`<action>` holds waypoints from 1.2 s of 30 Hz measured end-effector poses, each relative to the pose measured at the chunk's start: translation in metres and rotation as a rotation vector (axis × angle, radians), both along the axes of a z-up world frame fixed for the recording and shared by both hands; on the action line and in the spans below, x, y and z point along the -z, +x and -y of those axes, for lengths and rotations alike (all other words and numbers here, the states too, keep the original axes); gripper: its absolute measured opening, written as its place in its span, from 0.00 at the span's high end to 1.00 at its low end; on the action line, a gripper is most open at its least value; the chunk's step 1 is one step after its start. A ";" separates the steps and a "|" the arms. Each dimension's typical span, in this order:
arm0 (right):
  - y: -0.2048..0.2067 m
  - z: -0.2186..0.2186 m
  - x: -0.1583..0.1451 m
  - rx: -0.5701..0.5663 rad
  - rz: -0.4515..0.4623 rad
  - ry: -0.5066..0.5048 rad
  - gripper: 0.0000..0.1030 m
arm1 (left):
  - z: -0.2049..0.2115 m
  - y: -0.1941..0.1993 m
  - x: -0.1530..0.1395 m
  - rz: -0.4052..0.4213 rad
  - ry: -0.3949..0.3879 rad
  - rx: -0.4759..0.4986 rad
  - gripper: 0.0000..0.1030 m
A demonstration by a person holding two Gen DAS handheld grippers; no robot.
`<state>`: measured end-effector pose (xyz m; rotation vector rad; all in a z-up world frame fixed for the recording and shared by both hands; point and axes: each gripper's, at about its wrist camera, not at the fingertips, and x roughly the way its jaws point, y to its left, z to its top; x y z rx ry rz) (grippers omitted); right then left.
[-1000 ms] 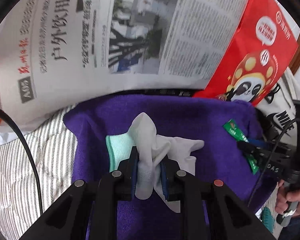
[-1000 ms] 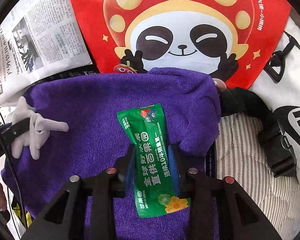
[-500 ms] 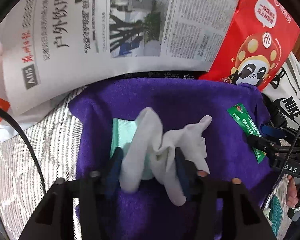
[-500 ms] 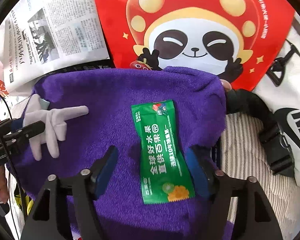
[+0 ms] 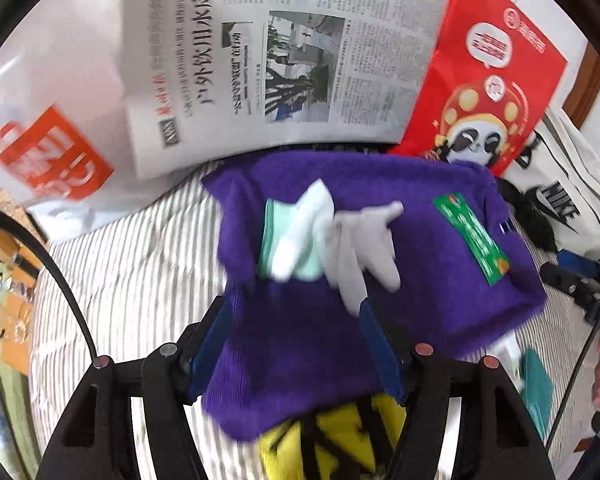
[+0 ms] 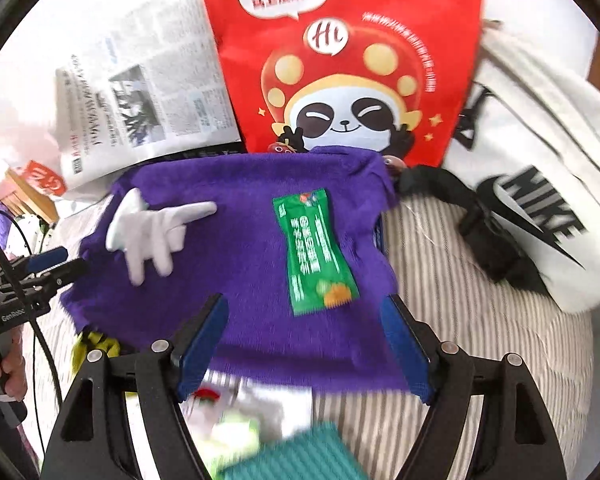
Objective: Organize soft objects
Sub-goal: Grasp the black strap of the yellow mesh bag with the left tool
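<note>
Your purple towel, thick and fuzzy, lies spread on the striped bedcover, and everything soft sits on it. The white glove, limp with its fingers splayed, rests toward the towel's left side, draped over a folded mint-green cloth. The glossy green sachet, a flat rectangle with crimped ends, lies toward the towel's right side, well apart from the glove.

Your left gripper has just been opening; its blue pads stand apart over bare towel, nearer you than the glove, with nothing pinched between them. Your right gripper has also just spread, wider, and grips nothing, the sachet lying free just beyond its fingertips.

Beyond the towel's far edge a flat newspaper overlaps a white plastic bag with orange print, and a smooth red paper bag with a cartoon panda lies beside it. A white canvas bag with black straps sits off to the right
</note>
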<state>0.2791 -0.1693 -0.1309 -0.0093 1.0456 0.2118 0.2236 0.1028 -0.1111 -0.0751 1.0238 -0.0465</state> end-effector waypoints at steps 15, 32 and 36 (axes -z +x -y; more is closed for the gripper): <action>-0.128 0.053 -0.020 0.063 0.026 0.053 0.24 | 0.024 -0.107 0.029 -0.038 -0.025 -0.019 0.38; -0.187 0.081 0.012 0.115 -0.056 0.071 0.24 | 0.050 -0.130 0.072 0.044 0.005 -0.095 0.62; -0.190 0.082 0.019 0.116 -0.071 0.073 0.24 | 0.052 -0.133 0.073 0.060 0.001 -0.059 0.81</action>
